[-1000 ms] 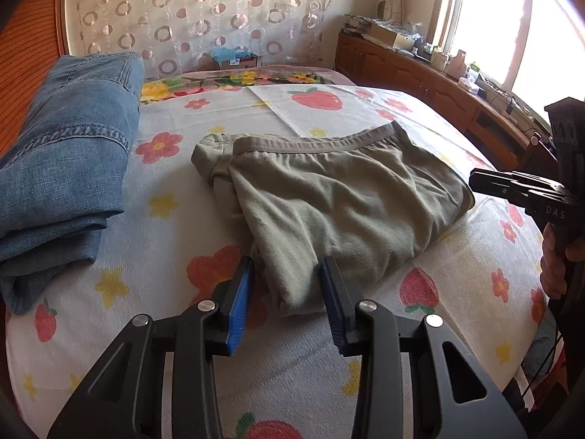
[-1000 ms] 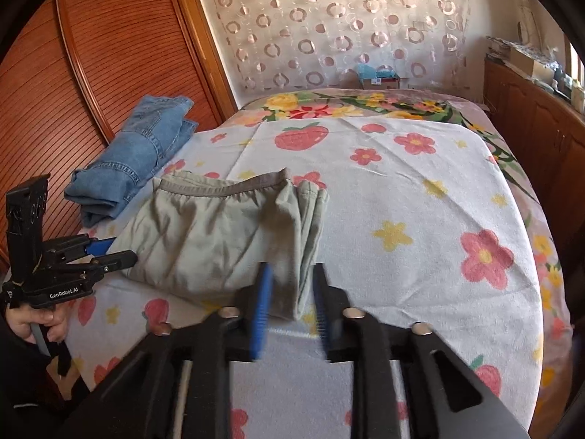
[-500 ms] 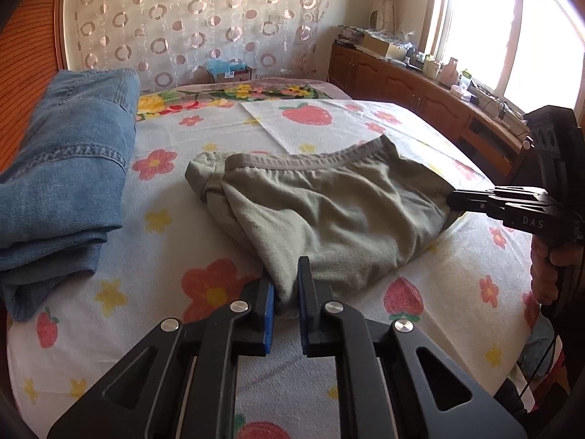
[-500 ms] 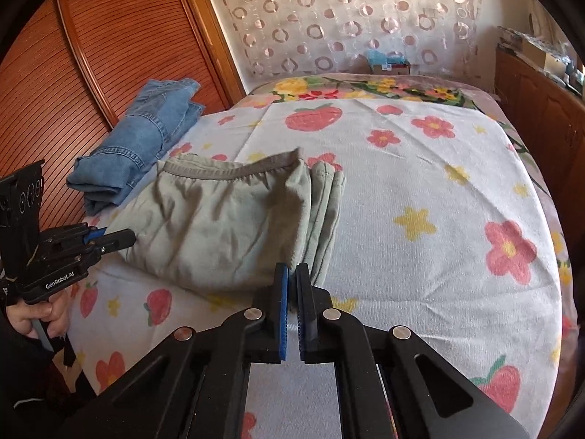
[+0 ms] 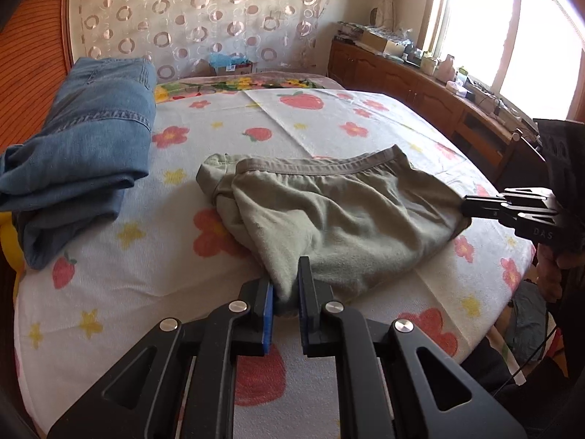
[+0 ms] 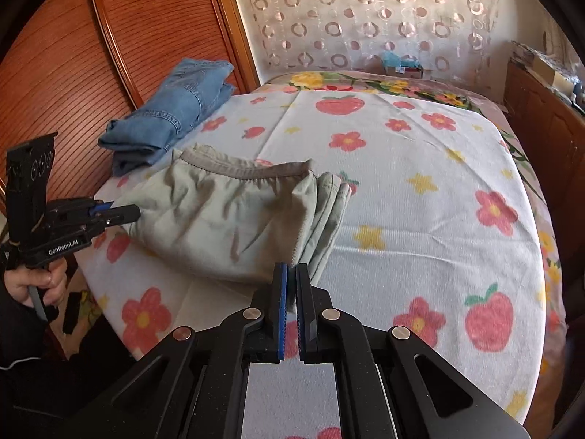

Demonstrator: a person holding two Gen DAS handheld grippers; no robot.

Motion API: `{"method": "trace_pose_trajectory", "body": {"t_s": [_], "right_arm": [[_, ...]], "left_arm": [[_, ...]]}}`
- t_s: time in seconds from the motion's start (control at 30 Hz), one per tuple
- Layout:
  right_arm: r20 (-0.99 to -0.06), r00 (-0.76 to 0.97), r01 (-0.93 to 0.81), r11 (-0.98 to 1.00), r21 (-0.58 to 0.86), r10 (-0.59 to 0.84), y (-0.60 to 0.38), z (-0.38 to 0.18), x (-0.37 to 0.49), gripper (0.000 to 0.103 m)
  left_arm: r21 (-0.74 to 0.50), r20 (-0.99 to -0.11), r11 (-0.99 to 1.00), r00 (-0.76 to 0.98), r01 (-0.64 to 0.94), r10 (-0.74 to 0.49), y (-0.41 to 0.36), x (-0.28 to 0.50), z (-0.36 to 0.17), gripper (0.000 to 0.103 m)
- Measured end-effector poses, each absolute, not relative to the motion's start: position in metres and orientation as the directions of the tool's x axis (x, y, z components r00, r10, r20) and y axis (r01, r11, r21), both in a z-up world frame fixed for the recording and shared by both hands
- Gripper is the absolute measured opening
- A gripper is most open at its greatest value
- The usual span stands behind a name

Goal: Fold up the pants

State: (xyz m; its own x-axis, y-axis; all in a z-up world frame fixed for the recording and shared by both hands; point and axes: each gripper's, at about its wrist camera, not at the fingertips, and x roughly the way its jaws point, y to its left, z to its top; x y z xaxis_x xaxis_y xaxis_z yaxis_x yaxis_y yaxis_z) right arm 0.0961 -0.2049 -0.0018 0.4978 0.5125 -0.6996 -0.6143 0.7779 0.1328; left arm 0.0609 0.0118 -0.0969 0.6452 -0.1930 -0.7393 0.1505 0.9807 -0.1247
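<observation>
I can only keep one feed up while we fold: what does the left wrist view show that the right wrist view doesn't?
Only the left wrist view shows the bright window, the cluttered sill below it, and the left gripper shut on the near corner of the green pants.

Only the right wrist view shows the wooden slatted doors and the right gripper shut on the pants' other near corner.

Both show the pants on the flowered bedspread, the folded jeans, and the circle-patterned curtain.
</observation>
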Motion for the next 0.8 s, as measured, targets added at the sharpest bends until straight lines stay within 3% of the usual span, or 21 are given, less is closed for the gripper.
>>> {"method": "trace_pose_trajectory", "body": {"t_s": [0.1, 0.27, 0.37, 0.43, 0.7, 0.8], "right_arm": [[-0.688, 0.509, -0.610, 0.781, 0.134, 0.516, -0.204, 0.002, 0.095, 0.005], [-0.659, 0.524, -0.629, 0.767, 0.128, 0.539, -0.203, 0.010, 0.090, 0.008], [-0.648, 0.537, -0.640, 0.762, 0.105, 0.540, -0.195, 0.011, 0.092, 0.010], [-0.644, 0.537, -0.648, 0.755, 0.100, 0.546, -0.189, 0.011, 0.096, 0.014], [-0.654, 0.544, -0.640, 0.764, 0.080, 0.525, -0.166, 0.005, 0.131, 0.020], [-0.671, 0.533, -0.634, 0.768, 0.087, 0.516, -0.158, -0.002, 0.147, 0.024]], "left_arm": [[-0.108, -0.738, 0.982, 0.649, 0.156, -0.185, 0.009, 0.060, -0.094, 0.016], [-0.073, -0.735, 0.985, 0.660, 0.153, -0.157, 0.009, 0.065, -0.090, 0.037], [-0.076, -0.727, 0.987, 0.669, 0.142, -0.152, 0.013, 0.072, -0.088, 0.057], [-0.067, -0.726, 0.989, 0.674, 0.131, -0.139, 0.016, 0.079, -0.088, 0.079], [-0.078, -0.714, 0.990, 0.687, 0.118, -0.139, 0.021, 0.106, -0.087, 0.079], [-0.089, -0.729, 0.989, 0.668, 0.121, -0.148, 0.022, 0.119, -0.092, 0.067]]}}
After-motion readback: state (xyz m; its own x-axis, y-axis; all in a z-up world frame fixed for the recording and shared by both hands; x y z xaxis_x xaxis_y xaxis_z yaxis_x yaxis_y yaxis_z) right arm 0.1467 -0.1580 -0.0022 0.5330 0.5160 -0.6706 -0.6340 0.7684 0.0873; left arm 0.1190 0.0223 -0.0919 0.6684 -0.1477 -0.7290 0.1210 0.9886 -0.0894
